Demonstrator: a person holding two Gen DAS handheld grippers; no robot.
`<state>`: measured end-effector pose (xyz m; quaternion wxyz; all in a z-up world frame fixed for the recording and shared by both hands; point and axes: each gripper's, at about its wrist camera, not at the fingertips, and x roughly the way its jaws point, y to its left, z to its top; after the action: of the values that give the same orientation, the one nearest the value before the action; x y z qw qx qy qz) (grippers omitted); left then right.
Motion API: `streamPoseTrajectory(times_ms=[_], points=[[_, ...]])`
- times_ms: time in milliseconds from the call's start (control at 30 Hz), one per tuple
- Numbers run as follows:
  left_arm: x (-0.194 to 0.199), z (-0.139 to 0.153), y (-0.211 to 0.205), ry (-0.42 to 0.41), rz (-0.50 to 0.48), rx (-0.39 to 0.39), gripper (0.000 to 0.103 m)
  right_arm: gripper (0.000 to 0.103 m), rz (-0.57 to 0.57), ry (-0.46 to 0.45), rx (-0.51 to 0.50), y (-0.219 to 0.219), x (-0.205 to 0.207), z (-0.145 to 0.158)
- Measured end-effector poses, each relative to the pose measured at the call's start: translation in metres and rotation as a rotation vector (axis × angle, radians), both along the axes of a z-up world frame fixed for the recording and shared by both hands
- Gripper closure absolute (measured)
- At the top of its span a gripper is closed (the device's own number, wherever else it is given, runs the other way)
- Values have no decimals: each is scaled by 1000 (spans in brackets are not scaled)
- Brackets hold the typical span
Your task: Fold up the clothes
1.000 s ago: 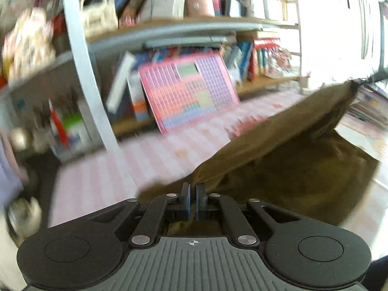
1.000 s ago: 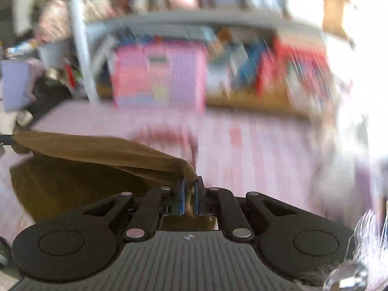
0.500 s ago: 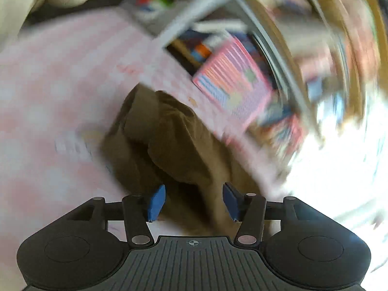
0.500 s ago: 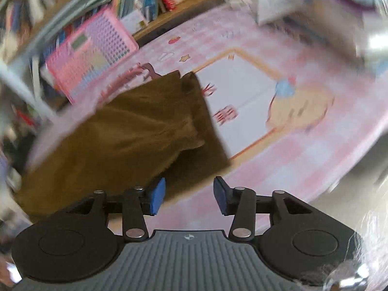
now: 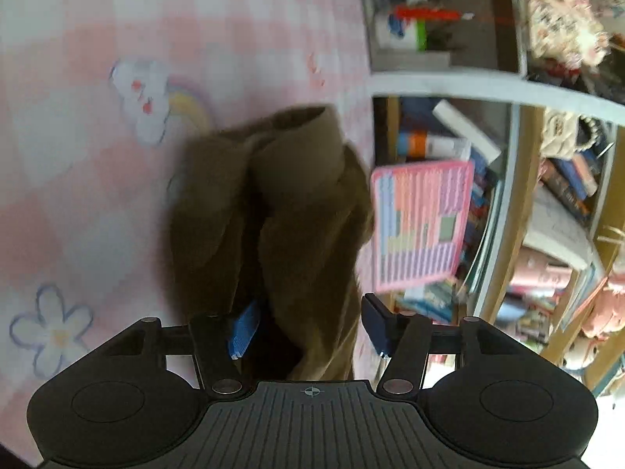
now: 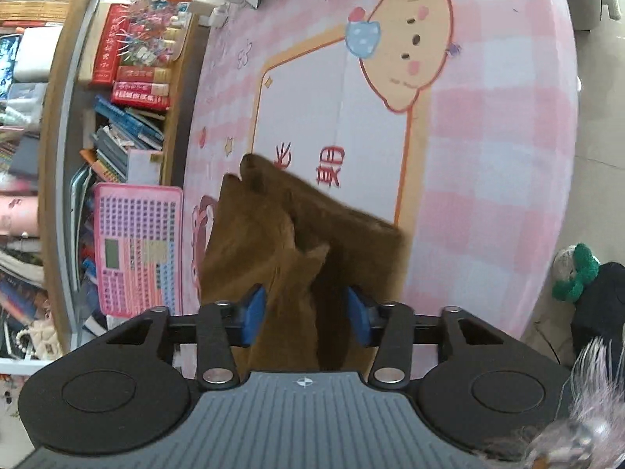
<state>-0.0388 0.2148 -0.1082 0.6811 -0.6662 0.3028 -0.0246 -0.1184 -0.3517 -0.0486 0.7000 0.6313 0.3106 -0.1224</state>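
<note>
A brown garment (image 5: 281, 215) lies bunched in loose folds on the pink checked mat (image 5: 78, 156). My left gripper (image 5: 308, 326) is open, its blue pads (image 5: 244, 326) on either side of the cloth's near end, which rises between them. In the right wrist view the same brown garment (image 6: 297, 242) lies partly folded on the mat (image 6: 488, 195), over the edge of a printed white panel. My right gripper (image 6: 306, 316) is open too, with a ridge of the fabric standing between its fingers (image 6: 254, 314). Neither grips the cloth.
A bookshelf (image 5: 547, 195) full of books and toys runs along the mat's far side, with a pink keyboard toy (image 5: 422, 226) leaning against it; the pink keyboard toy (image 6: 138, 250) also appears by the books (image 6: 129, 78). A green plush (image 6: 578, 273) lies on the floor past the mat edge.
Both grippers were shut on the lifted garment a second ago. They have opened and let it drop onto the mat, and both views have rolled sideways and tilted down toward it.
</note>
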Motion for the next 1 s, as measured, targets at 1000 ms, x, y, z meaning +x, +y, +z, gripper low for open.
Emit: streamPoseTrajectory(times_ms=[1000], points=[[24, 42, 1, -40, -118, 337, 101, 97, 149, -43, -328, 9, -3, 34]])
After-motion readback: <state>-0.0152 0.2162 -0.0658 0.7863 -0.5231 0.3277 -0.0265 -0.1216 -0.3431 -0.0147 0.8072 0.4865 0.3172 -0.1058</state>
